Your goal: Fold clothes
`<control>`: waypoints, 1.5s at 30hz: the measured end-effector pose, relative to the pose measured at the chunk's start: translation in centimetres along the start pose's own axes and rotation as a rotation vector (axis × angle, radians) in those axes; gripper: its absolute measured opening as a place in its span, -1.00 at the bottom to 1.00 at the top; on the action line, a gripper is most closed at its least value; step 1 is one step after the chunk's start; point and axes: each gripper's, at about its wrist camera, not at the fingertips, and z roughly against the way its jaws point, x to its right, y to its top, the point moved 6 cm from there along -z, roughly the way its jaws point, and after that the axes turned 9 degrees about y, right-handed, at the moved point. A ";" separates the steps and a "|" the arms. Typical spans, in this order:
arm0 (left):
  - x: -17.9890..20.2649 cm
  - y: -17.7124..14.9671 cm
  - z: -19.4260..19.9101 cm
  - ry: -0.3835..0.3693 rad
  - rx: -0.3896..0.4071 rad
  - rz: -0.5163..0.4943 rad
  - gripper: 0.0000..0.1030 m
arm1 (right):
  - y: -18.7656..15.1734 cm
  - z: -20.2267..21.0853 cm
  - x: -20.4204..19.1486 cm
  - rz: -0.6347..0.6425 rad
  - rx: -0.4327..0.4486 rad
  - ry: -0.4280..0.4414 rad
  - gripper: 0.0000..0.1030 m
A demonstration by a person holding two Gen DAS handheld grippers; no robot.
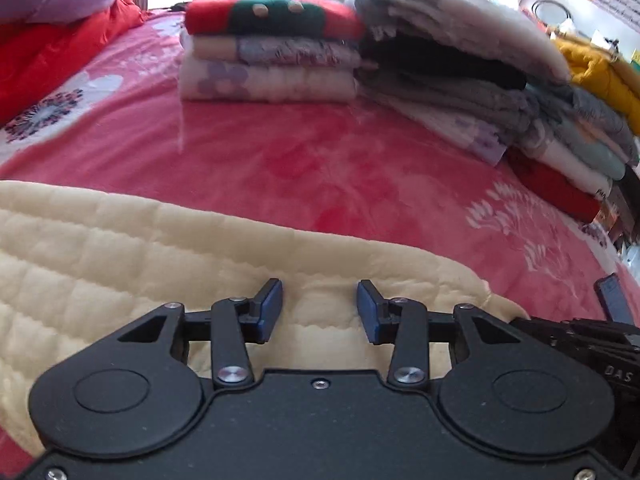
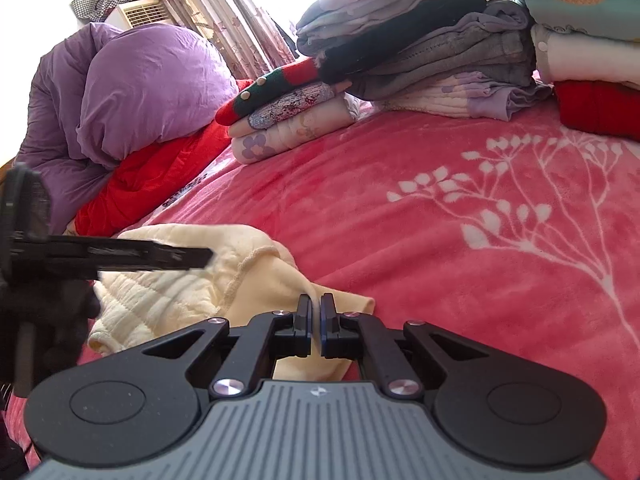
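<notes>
A cream, quilted soft-cotton garment (image 1: 120,248) lies spread on the near part of the bed, on a pink plush blanket printed with white branches (image 2: 460,208); this is the piece now being folded.

The right gripper (image 2: 316,322) has its jaws nearly closed, with a thin fold of the cream cloth pinched between them at the garment's right-hand edge. That pinch appears meant to give control of a corner or hem, so the edge can be lifted and carried over the rest.

The left gripper (image 1: 320,310) sits with its blue-padded jaws well apart, low over the cream fabric and holding nothing. It looks placed either to steady the body of the garment or to take a second hold along the same edge, though which cannot be told.

Farther away, finished work is kept clear of the folding area: a short stack of folded clothes topped by a red and green knit (image 1: 272,16) on the far left, and a taller pile of grey, black and lilac folded garments (image 1: 460,52) to its right. A purple duvet bundle (image 2: 132,92) lies at the far left.
</notes>
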 end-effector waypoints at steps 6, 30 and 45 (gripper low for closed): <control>-0.3 0.1 2.0 -0.009 0.058 0.015 -0.25 | 0.7 1.2 1.1 -0.060 0.047 0.019 -0.83; -12.9 -13.0 11.7 -0.055 0.128 0.498 -0.10 | -2.3 0.3 1.2 -0.278 -0.046 0.149 0.29; -14.2 -13.8 8.0 -0.331 0.110 0.831 0.01 | -3.8 0.5 1.3 -0.555 0.019 0.333 -0.65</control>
